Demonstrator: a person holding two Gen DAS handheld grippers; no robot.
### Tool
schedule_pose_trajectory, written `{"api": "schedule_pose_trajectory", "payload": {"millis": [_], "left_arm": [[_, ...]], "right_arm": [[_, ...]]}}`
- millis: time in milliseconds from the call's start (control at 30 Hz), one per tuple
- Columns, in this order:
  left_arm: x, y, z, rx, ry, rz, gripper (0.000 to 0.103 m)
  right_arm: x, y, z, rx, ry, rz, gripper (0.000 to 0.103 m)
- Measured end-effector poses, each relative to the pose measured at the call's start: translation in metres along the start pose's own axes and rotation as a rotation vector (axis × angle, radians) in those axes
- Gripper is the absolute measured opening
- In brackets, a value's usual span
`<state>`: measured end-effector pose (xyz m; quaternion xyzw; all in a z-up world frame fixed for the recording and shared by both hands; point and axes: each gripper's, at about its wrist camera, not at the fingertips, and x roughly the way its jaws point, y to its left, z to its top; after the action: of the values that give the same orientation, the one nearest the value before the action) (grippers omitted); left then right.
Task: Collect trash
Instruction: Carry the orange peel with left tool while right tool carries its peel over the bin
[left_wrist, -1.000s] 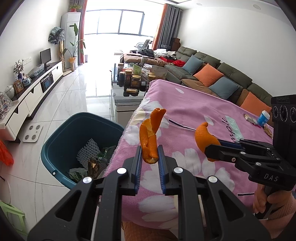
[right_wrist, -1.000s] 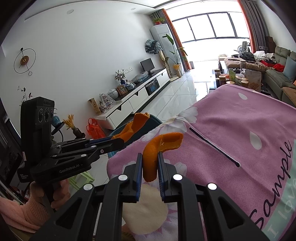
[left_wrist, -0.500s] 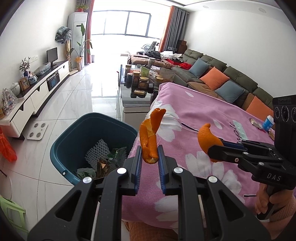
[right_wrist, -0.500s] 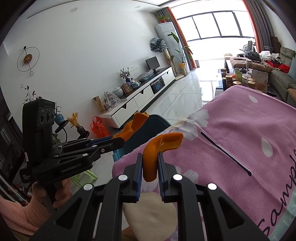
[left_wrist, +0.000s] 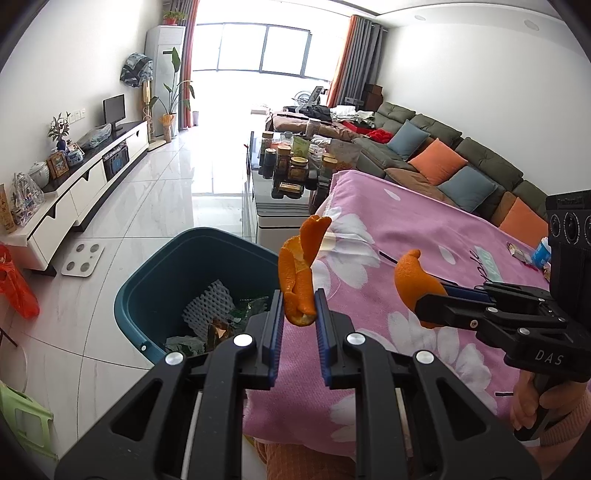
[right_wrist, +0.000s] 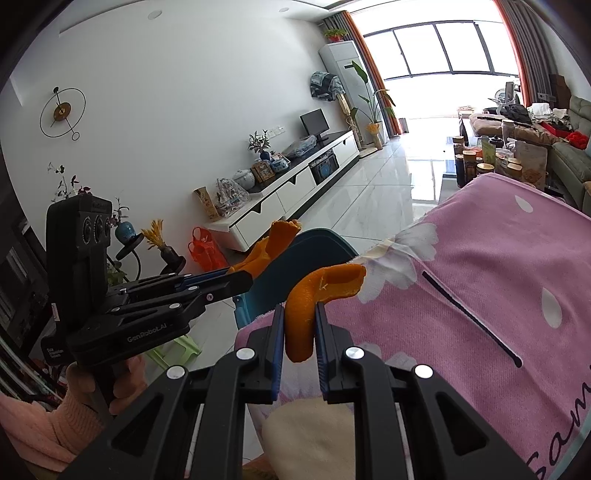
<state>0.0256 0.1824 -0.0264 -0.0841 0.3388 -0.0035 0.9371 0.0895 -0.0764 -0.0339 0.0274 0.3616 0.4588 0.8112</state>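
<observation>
My left gripper (left_wrist: 298, 308) is shut on a long strip of orange peel (left_wrist: 297, 269) that stands up between its pads, over the table's left edge beside the teal bin (left_wrist: 147, 291). My right gripper (right_wrist: 299, 332) is shut on a second, curled orange peel (right_wrist: 317, 291) above the pink flowered cloth (right_wrist: 480, 280). In the left wrist view the right gripper (left_wrist: 424, 295) holds that peel (left_wrist: 412, 278) to the right. The left gripper (right_wrist: 236, 273) with its peel (right_wrist: 273, 240) shows at the left of the right wrist view, in front of the bin's rim (right_wrist: 295, 254).
The bin holds white foam netting (left_wrist: 208, 308) and dark wrappers. A thin black stick (right_wrist: 469, 317) lies on the cloth. Wrappers and a small blue-capped bottle (left_wrist: 541, 254) sit at the table's far right. A glass coffee table with jars (left_wrist: 288, 166) stands beyond.
Both grippers, still holding their peels, have shifted left toward the bin, which now shows larger and more central in the left wrist view.
</observation>
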Motion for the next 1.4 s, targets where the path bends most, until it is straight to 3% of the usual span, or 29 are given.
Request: {"api": "schedule_pose_trajectory", "payload": {"millis": [1400], "left_arm": [[0.007,0.030,0.003,-0.053,0.004,0.078,0.017]], "right_arm": [[0.032,0.011,0.022,-0.028,0.041,0.052,0.014]]}}
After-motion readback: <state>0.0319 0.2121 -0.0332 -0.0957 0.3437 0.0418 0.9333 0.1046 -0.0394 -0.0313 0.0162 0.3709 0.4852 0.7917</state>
